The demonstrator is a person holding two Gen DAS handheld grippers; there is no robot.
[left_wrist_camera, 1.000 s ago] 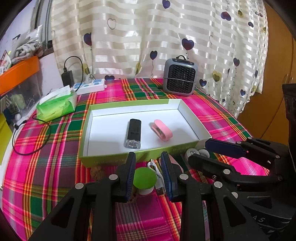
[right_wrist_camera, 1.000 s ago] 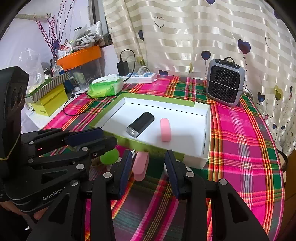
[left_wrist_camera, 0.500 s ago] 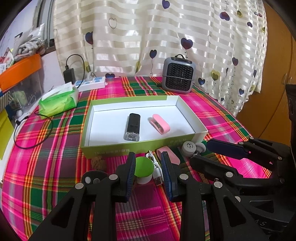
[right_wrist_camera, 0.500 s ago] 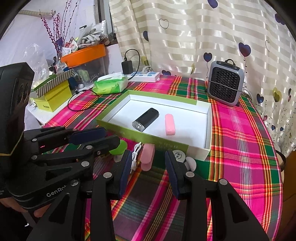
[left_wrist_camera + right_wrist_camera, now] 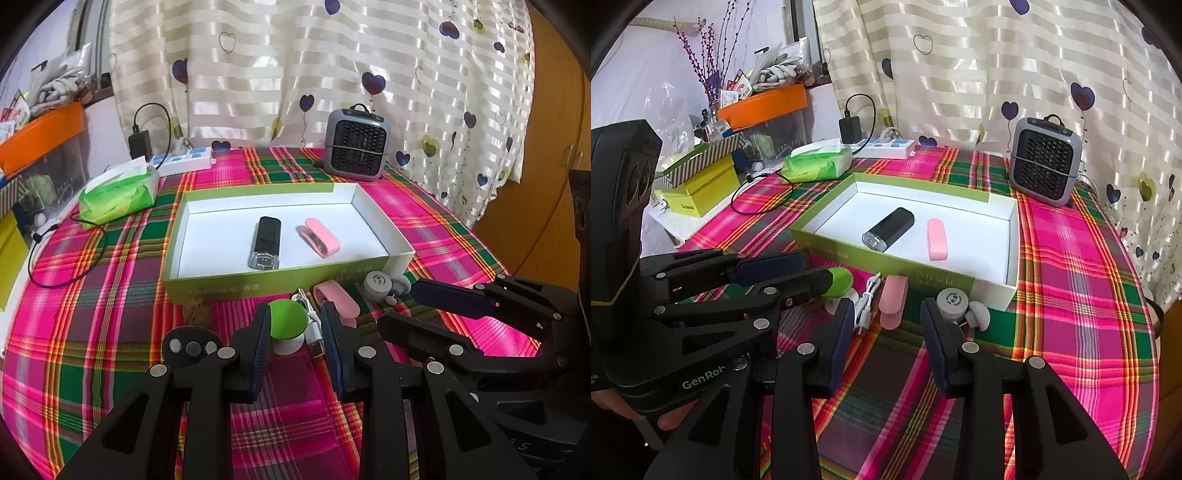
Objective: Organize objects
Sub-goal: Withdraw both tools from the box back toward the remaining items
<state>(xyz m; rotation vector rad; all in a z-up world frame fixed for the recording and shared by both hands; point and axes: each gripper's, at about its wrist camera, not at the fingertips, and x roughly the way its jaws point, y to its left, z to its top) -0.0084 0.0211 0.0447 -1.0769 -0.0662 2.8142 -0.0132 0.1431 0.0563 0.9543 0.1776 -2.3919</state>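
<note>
Left wrist: green-capped object between left gripper fingers.

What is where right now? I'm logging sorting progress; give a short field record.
in box: black flashlight; pink case
box: green-walled tray
waiting outside: green-capped piece; white cable; pink clip; round grey part
left tongs: open, around green-capped piece
right tongs: open, before pink clip
</note>
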